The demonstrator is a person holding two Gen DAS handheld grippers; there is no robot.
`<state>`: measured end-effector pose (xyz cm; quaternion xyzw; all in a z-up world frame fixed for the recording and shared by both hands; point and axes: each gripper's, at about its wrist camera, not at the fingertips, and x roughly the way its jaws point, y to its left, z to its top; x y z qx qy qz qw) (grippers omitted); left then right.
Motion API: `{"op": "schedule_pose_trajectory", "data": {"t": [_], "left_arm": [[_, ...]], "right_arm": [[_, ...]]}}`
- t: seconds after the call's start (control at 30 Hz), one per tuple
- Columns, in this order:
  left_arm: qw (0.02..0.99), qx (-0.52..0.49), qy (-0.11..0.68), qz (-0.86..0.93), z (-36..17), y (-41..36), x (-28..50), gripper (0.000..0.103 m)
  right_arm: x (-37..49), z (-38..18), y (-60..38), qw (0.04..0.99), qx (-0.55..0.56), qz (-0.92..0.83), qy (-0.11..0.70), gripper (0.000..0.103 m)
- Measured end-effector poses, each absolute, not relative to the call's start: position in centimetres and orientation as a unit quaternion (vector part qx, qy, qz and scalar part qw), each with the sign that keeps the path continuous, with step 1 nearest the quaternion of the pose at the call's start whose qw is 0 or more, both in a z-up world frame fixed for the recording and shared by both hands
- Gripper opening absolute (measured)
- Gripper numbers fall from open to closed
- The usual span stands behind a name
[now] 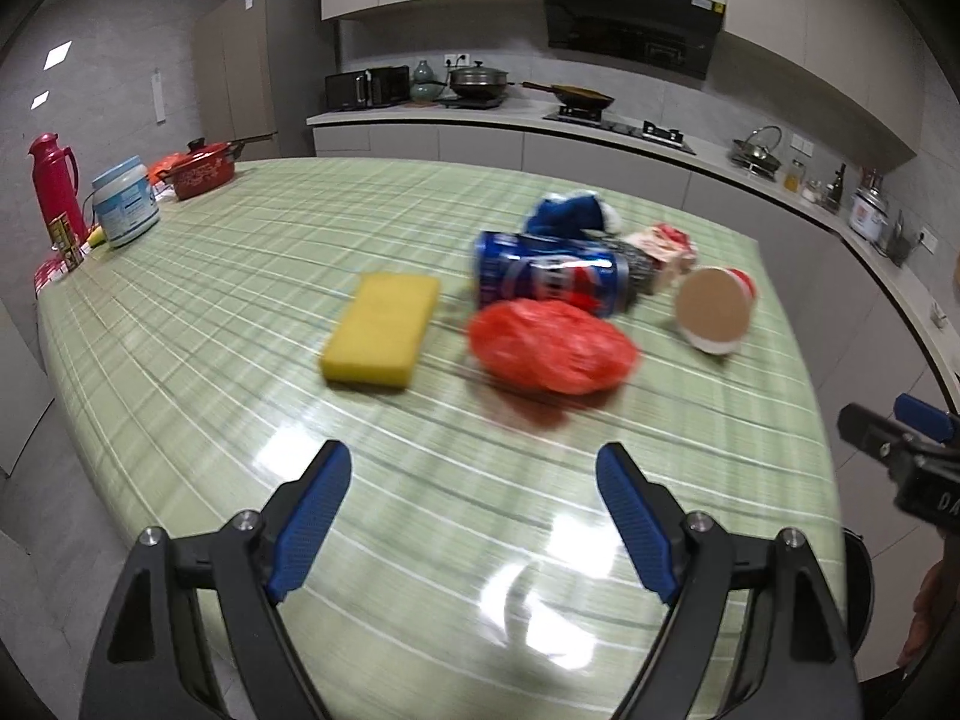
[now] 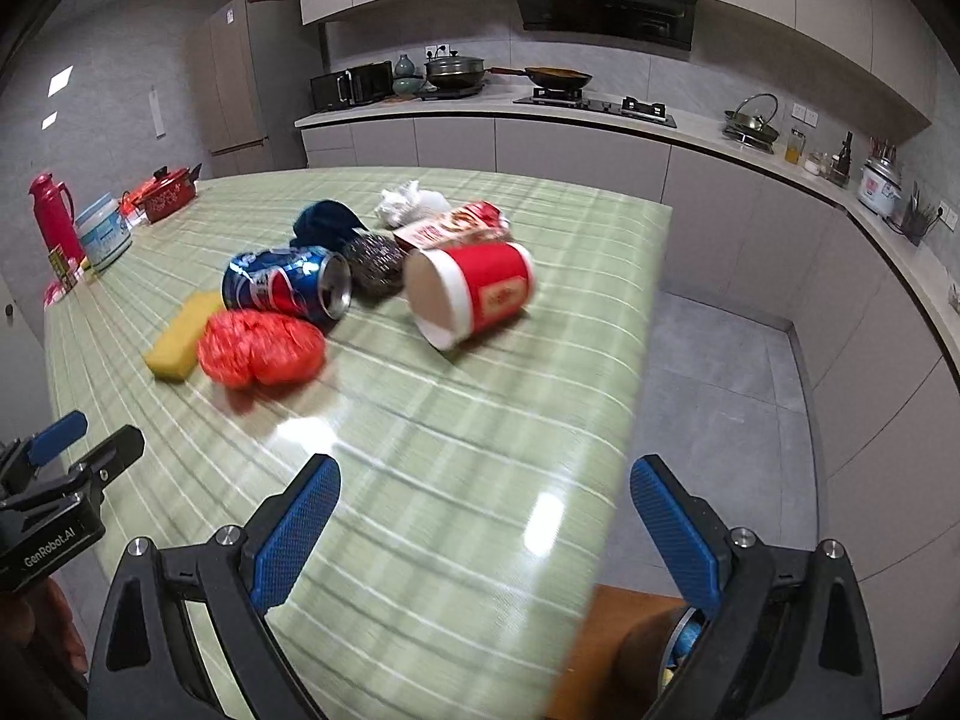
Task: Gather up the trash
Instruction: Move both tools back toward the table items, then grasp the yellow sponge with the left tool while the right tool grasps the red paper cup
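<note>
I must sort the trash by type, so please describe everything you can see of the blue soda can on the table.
The blue soda can looks like thin metal, blue with a red and white logo, its wall dented. It lies on its side on the green striped table, its silver top end turned toward the right wrist camera; whether it is opened the blur hides. A crumpled red plastic bag lies against its front, a steel scourer beside its top end, and a dark blue cloth behind it. No gripper touches it.

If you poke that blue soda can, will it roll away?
Probably a little. The blue soda can lies on its side on the table, so it could roll, but it looks dented, so likely unevenly. The red bag sits close beside it and may stop it. It is opened, so probably light.
</note>
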<state>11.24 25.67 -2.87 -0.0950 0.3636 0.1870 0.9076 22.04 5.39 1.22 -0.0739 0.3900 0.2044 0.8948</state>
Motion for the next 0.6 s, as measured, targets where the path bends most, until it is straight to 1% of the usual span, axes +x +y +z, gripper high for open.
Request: {"op": "schedule_pose_trajectory", "data": {"t": [0.3, 0.6], "left_arm": [[0.902, -0.103, 0.374, 0.190, -4.5, 32.1, 13.1, 0.085], [0.900, -0.106, 0.384, 0.176, -5.9, 35.2, 15.8, 0.085]], "right_arm": [[24.5, 0.9, 9.6, 0.903, -0.052, 0.177, 0.389, 0.099], [27.8, 0.3, 11.5, 0.906, -0.036, 0.151, 0.394, 0.099]]}}
